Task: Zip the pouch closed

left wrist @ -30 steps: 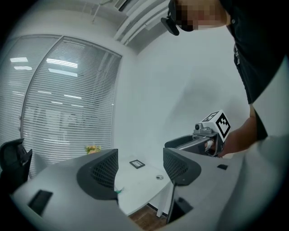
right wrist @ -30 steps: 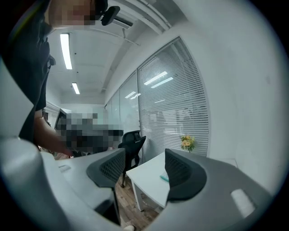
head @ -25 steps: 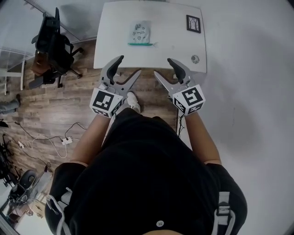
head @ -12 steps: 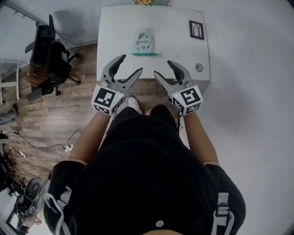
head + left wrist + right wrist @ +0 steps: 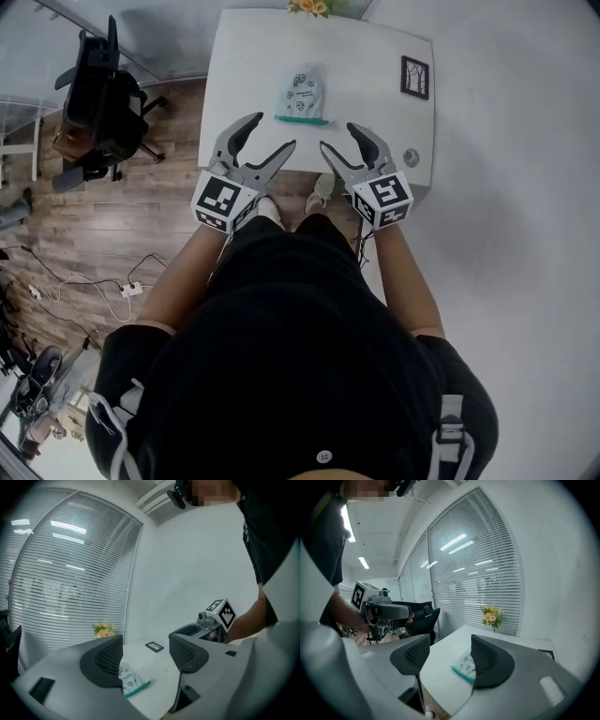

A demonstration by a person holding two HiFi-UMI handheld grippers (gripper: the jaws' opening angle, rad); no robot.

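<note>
Your left claw (image 5: 272, 132) and right claw (image 5: 338, 137) now nearer tabletop (image 5: 246, 66) edge than second ago, both released, nothing between jaws. Pouch (image 5: 302, 97) lies flat on tabletop, teal zipper edge toward you, apart from both claws

Pouch (image 5: 301, 94) is lying flat on the white surface (image 5: 246, 56), teal zipper edge (image 5: 302, 119) facing the person. Left gripper (image 5: 270, 133) and right gripper (image 5: 338, 137) are hovering at the near edge of the surface, jaws spread, nothing between them, both apart from the pouch. A framed picture (image 5: 414, 77) is sitting at the far right corner, flowers (image 5: 309, 7) at the far edge. An office chair (image 5: 98, 103) is standing on the wood floor (image 5: 103, 234) at left.
</note>
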